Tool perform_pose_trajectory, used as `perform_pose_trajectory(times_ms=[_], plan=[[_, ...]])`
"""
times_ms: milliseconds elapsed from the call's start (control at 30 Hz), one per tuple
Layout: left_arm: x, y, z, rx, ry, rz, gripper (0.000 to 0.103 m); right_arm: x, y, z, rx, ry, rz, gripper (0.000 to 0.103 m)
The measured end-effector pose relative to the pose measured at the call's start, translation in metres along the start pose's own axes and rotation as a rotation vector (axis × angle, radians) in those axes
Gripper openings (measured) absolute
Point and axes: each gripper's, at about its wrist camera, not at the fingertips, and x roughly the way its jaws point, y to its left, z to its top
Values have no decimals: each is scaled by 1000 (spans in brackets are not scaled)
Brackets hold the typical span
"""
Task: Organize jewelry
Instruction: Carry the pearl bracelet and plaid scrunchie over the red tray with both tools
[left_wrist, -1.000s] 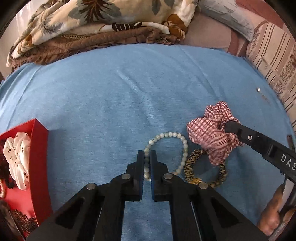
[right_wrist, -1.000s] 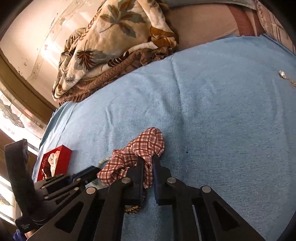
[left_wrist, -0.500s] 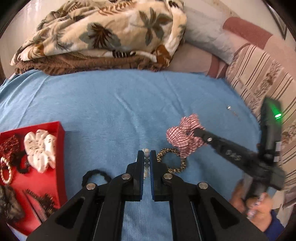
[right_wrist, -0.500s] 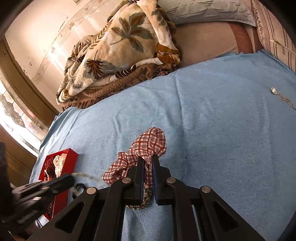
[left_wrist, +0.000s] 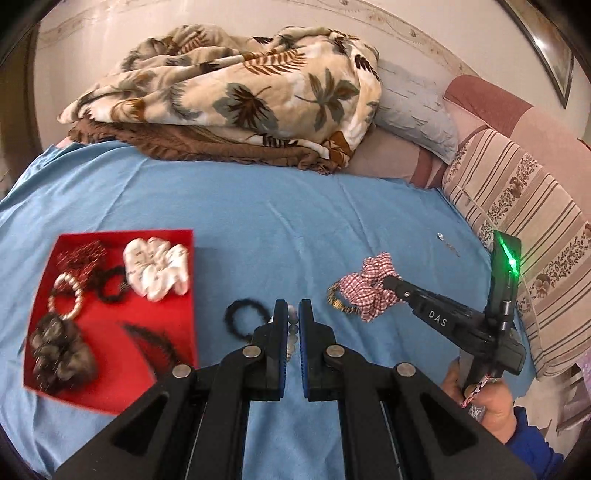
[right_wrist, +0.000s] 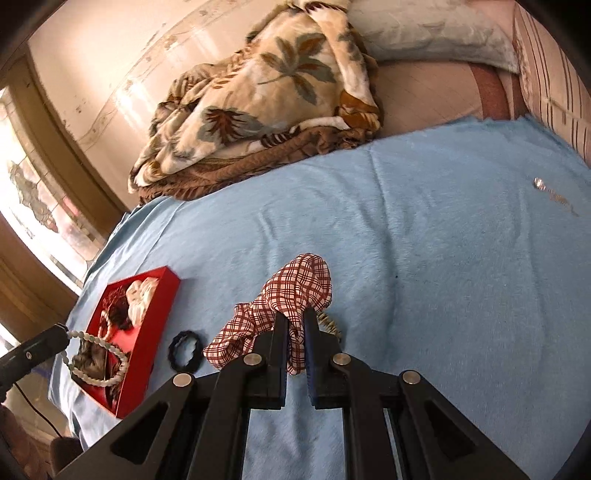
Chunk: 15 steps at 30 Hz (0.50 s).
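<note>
My left gripper (left_wrist: 291, 306) is shut on a pale bead bracelet (right_wrist: 99, 354), whose beads (left_wrist: 292, 328) show between its jaws. In the right wrist view the bracelet hangs from that gripper (right_wrist: 62, 334) over the red tray (right_wrist: 168, 295). My right gripper (right_wrist: 295, 314) is shut on a red plaid scrunchie (right_wrist: 295, 288), held just above the blue sheet. The left wrist view shows the same scrunchie (left_wrist: 364, 286) in the right gripper (left_wrist: 388, 282). A leopard-print hair tie (left_wrist: 334, 300) peeks out from under the scrunchie.
The red tray (left_wrist: 177, 236) holds a white scrunchie (left_wrist: 155, 269), a pearl ring, dark hair ties and a grey scrunchie. A black hair tie (left_wrist: 243, 317) lies on the sheet beside it. A small pendant (left_wrist: 440, 236) lies far right. Folded blankets (left_wrist: 229, 96) and pillows line the back.
My left gripper lifted the bead bracelet off the sheet and carried it left toward the red tray. My right gripper rose a little with the plaid scrunchie.
</note>
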Motion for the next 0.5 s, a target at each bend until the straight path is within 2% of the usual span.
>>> perform_pose_trajectory(times_ms=[167, 500], plan=[[-25, 20, -16, -18, -25, 34, 5, -23, 19, -27, -25, -10, -6, 9], [-70, 62, -46, -25, -90, 111, 5, -56, 50, -104, -51, 70, 4, 9]])
